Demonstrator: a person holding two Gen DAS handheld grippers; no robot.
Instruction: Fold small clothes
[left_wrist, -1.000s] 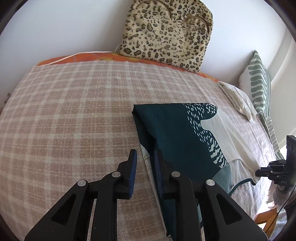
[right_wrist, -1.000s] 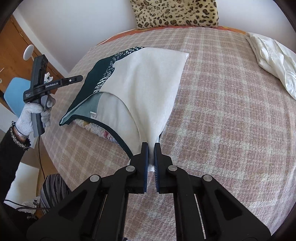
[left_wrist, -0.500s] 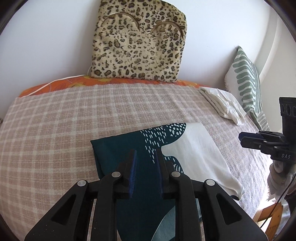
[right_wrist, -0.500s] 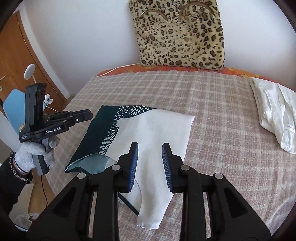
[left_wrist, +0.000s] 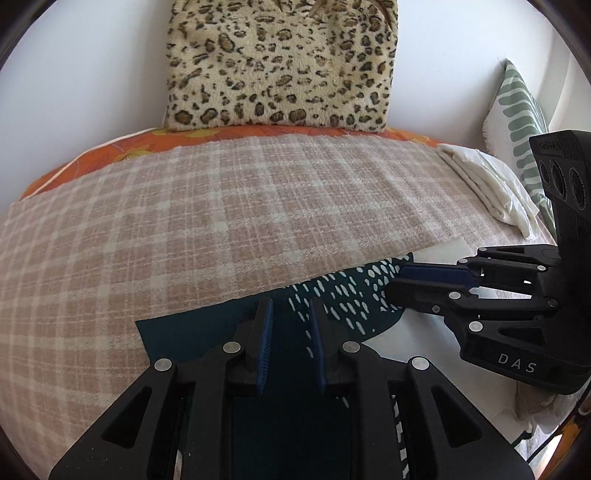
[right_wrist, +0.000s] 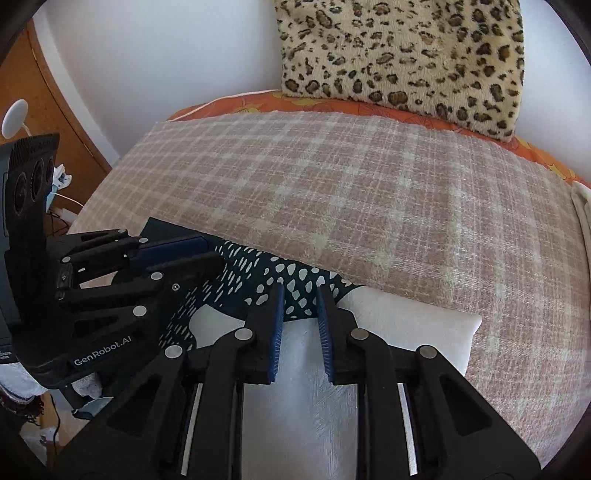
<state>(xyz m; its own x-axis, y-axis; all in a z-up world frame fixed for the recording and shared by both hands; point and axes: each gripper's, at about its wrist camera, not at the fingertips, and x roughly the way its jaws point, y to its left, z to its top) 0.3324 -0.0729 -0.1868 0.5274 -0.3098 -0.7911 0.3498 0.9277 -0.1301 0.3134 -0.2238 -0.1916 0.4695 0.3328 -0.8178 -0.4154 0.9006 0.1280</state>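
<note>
A folded garment, dark teal with white dashes and a white half, lies flat on the plaid blanket. My left gripper hovers over its teal part near the far edge, open, with only cloth showing below the gap. It appears again at the left of the right wrist view as the left gripper. My right gripper is over the seam between the dashed teal and the white; its jaws are closing, with nothing pinched between them. The right gripper reaches in sideways from the right.
A leopard-print cushion leans on the wall behind the bed. A folded white cloth and a green-leaf pillow lie at the right end. An orange sheet borders the blanket. A wooden door stands left of the bed.
The right gripper let go of the garment's white corner and opened. Both grippers moved forward over the garment to its far edge and now sit close together.
</note>
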